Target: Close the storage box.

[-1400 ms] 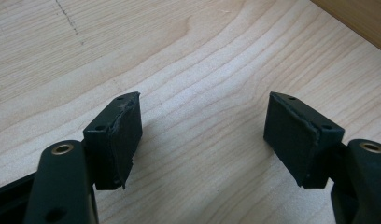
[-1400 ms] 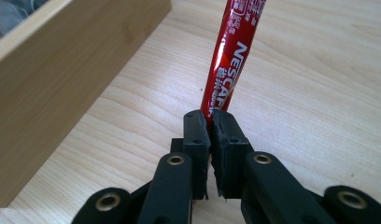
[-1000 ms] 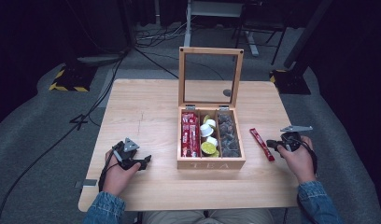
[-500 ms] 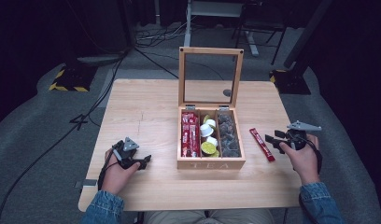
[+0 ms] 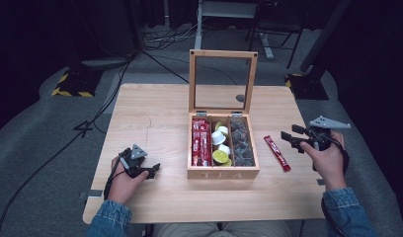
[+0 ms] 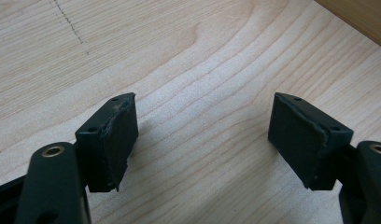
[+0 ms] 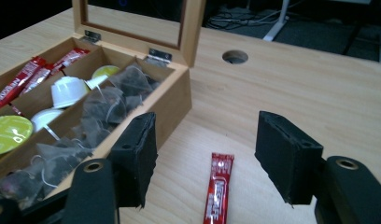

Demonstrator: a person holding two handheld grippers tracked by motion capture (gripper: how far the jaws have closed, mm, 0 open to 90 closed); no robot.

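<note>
Right gripper (image 5: 293, 140) hovered wide open, empty, right of the tea box (image 5: 222, 172); red sachet (image 5: 277, 153) lay between them. Left gripper (image 5: 152, 169) idle, open. Likely next: descend, pinch sachet.

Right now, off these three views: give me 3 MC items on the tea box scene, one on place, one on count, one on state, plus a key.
1. Where does the loose red sachet lie?
A. on the table, between the tea box and the right gripper
B. inside the box's middle compartment
C. between the left gripper's jaws

2. How many compartments does the tea box have?
A. two
B. three
C. five

3. What is the state of the box's lid?
A. shut flat
B. taken off and lying on the table
C. open, standing upright on its hinges

Key: 1 A, the high view shows the sachet flat on the wood right of the box. 2 B, two dividers split it into sachets, capsules and tea bags. 3 C, the glass-paned lid stands up behind the compartments.
</note>
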